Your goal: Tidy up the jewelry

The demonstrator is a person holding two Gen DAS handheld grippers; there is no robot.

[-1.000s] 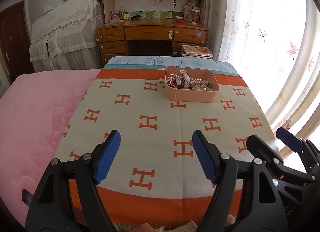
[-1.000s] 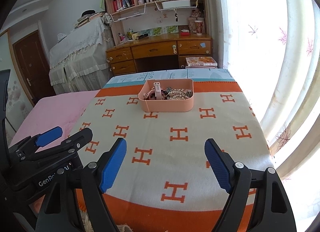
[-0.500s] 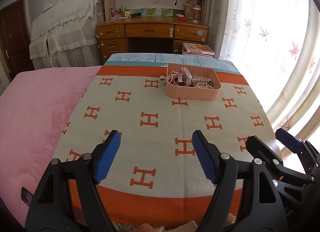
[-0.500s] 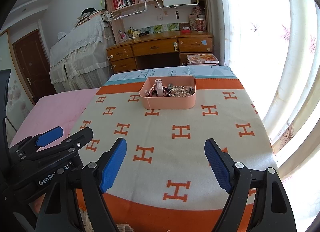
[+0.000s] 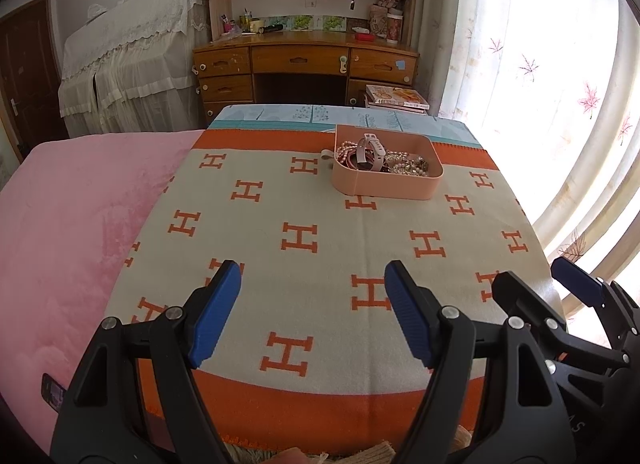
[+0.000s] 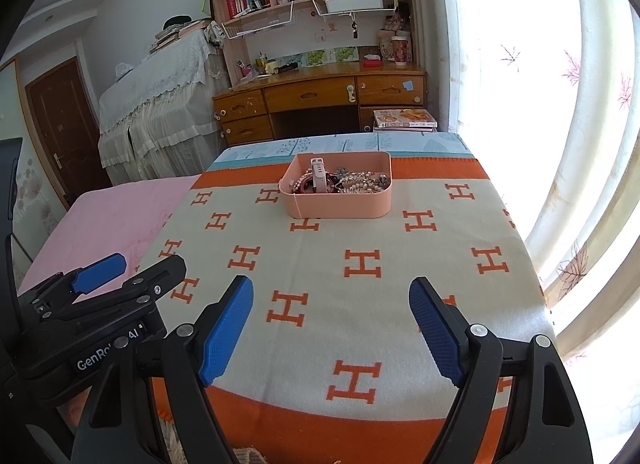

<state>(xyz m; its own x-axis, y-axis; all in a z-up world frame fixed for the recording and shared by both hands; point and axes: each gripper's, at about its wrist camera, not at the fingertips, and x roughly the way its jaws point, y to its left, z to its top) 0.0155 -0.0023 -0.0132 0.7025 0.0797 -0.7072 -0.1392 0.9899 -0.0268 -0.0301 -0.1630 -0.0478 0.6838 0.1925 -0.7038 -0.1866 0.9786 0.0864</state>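
A peach plastic tray [image 5: 384,185] stands at the far end of the H-patterned blanket [image 5: 320,240]; it also shows in the right wrist view [image 6: 336,205]. In it lie a pale pink watch [image 5: 371,148], bead strands and several sparkly pieces [image 5: 408,164]. The watch also shows in the right wrist view [image 6: 319,179]. My left gripper [image 5: 313,292] is open and empty above the blanket's near part. My right gripper [image 6: 331,310] is open and empty beside it, to the right. Both are well short of the tray.
A pink bedspread [image 5: 80,223] lies to the left of the blanket. A wooden desk [image 5: 304,63] with shelves stands beyond the bed. A stack of books [image 5: 396,97] sits by the desk. Curtains [image 5: 560,103] hang along the right.
Both views have tilted down a little, so the tray sits lower in each view. Both grippers stay open and empty.
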